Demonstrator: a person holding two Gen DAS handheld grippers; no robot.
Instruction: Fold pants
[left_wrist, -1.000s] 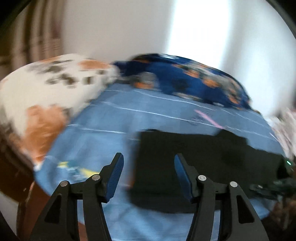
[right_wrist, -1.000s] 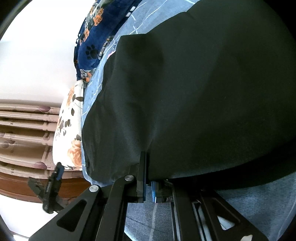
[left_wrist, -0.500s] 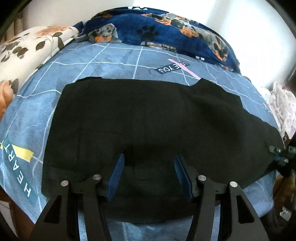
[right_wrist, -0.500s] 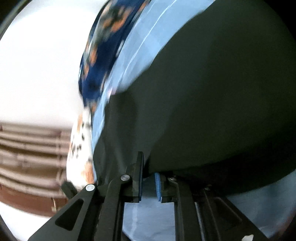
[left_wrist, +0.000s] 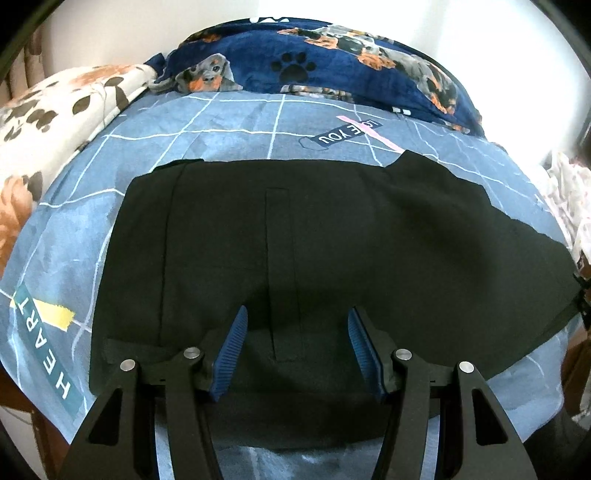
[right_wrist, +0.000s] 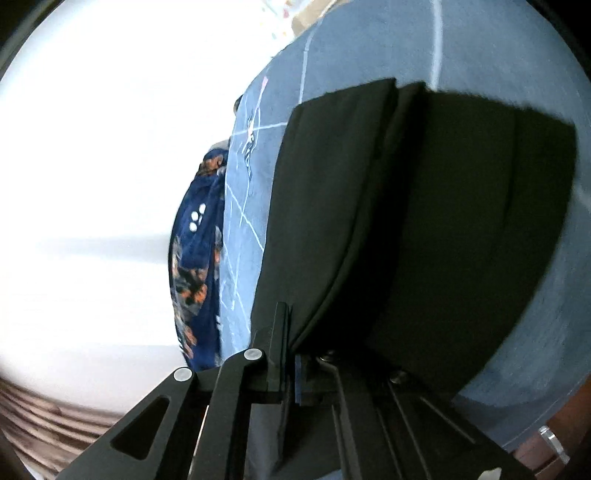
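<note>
Black pants (left_wrist: 314, 236) lie flat across a blue grid-patterned bedsheet (left_wrist: 229, 125), waistband end at the left, a back pocket slit near the middle. My left gripper (left_wrist: 295, 347) is open and empty, hovering over the pants' near edge. My right gripper (right_wrist: 295, 354) is shut on an edge of the pants (right_wrist: 424, 221), with the dark cloth rising from its jaws and filling much of that view. The right gripper also shows at the far right edge of the left wrist view (left_wrist: 583, 295), at the pants' right end.
A navy dog-print blanket (left_wrist: 332, 62) lies along the far side of the bed. A cream floral pillow (left_wrist: 55, 122) is at the left. Pale patterned cloth (left_wrist: 569, 192) sits at the right. A white wall stands behind; wooden furniture shows low in the right wrist view (right_wrist: 37, 417).
My left gripper swung from the pillow side to centre over the pants, and stayed open. The right gripper, still shut on the pants, turned, so its view has rotated.
</note>
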